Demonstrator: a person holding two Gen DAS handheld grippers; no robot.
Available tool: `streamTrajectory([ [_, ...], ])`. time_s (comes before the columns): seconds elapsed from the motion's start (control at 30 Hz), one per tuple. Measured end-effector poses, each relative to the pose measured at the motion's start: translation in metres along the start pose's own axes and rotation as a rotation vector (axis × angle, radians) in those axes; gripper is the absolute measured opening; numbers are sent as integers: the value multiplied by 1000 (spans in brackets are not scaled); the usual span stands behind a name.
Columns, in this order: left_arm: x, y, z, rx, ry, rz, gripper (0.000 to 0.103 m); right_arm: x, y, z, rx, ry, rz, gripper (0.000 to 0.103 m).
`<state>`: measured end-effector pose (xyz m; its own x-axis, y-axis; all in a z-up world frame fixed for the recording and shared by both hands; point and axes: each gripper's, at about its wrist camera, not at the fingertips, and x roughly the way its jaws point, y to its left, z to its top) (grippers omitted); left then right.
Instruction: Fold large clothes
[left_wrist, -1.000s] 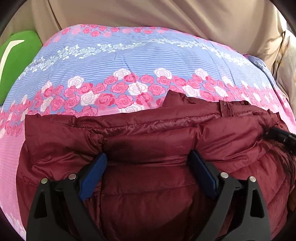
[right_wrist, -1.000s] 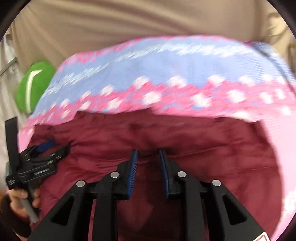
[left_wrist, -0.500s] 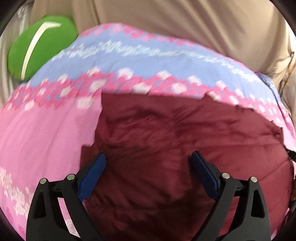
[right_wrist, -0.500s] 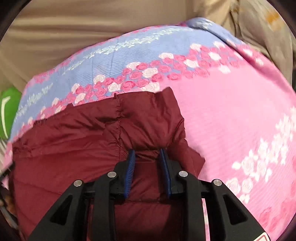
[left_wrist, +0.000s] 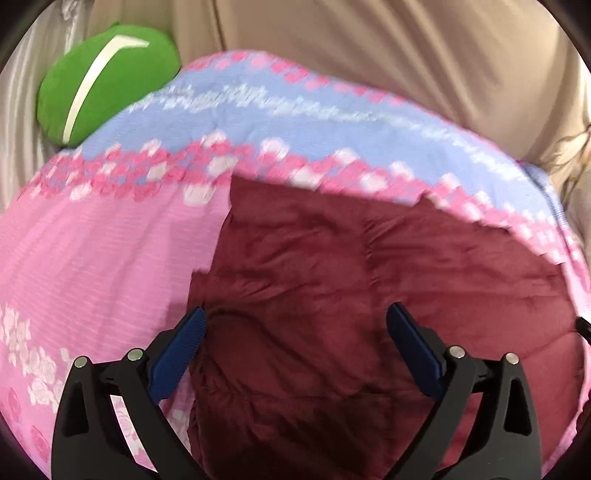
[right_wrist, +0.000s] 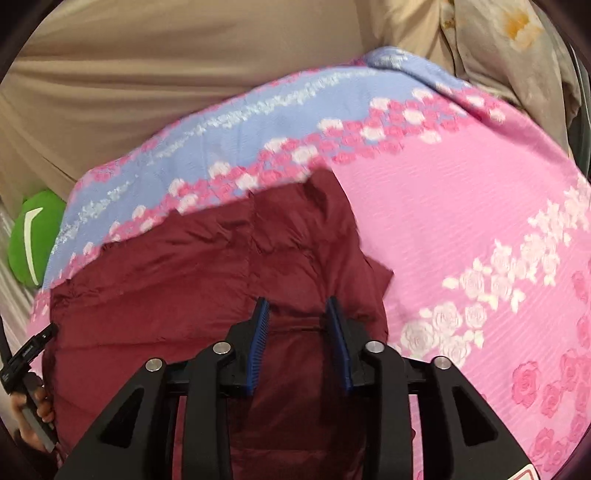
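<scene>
The maroon jacket (right_wrist: 207, 295) lies crosswise under both claws, its edge between the right gripper (right_wrist: 297, 314)'s opening jaws, while the left gripper (left_wrist: 295, 321) opens wide above it.

I'm over a bed w/ a floral quilt (left_wrist: 110, 258), pink w/ a blue band & rose rows. A maroon puffer jacket (left_wrist: 332, 277) lies directly on it, rumpled, spread approx. across the middle. A green cushion (left_wrist: 103, 77) sits at the quilt's far left edge, against beige fabric (left_wrist: 369, 55) behind.
</scene>
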<state>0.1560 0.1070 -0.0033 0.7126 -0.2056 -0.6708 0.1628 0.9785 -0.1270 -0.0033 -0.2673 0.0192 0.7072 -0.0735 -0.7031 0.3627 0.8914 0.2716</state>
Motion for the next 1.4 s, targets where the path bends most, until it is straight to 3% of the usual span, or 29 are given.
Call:
streamTrajectory([
  [0.1,-11,-14,20,37,-40,-21,96,-6,30,21,-91,-33,40,35],
  [0.23,16,-24,51,83,-29,31,96,24,65,51,-218,-34,-6,34],
  [0.4,64,-10,67,24,62,63,95,83,38,81,-111,71,-91,34],
  [0.5,86,-3,63,15,99,73,95,112,12,78,-59,133,-126,34],
  [0.53,95,2,60,-10,119,54,97,117,7,74,-44,144,-120,29],
  [0.6,100,7,58,-45,111,37,98,117,1,71,-36,116,-101,28],
  [0.77,100,0,55,-10,104,98,98,116,8,68,-71,98,-165,26],
  [0.83,81,2,53,-11,60,131,95,95,12,65,-57,72,-165,29],
  [0.9,48,-3,44,12,17,113,96,56,24,55,-92,23,-84,29],
  [1.0,-7,-23,16,87,-4,13,96,6,50,26,-191,1,-19,30],
  [1.13,-43,-63,-35,250,59,-88,96,-28,82,-30,-295,71,104,31],
  [1.2,-52,-78,-60,299,80,-102,96,-32,90,-60,-308,127,146,32],
  [1.27,-52,-83,-78,308,121,-106,96,-32,88,-80,-300,167,154,32],
  [1.4,-46,-68,-100,210,185,-109,98,-36,56,-102,-230,189,124,32],
])
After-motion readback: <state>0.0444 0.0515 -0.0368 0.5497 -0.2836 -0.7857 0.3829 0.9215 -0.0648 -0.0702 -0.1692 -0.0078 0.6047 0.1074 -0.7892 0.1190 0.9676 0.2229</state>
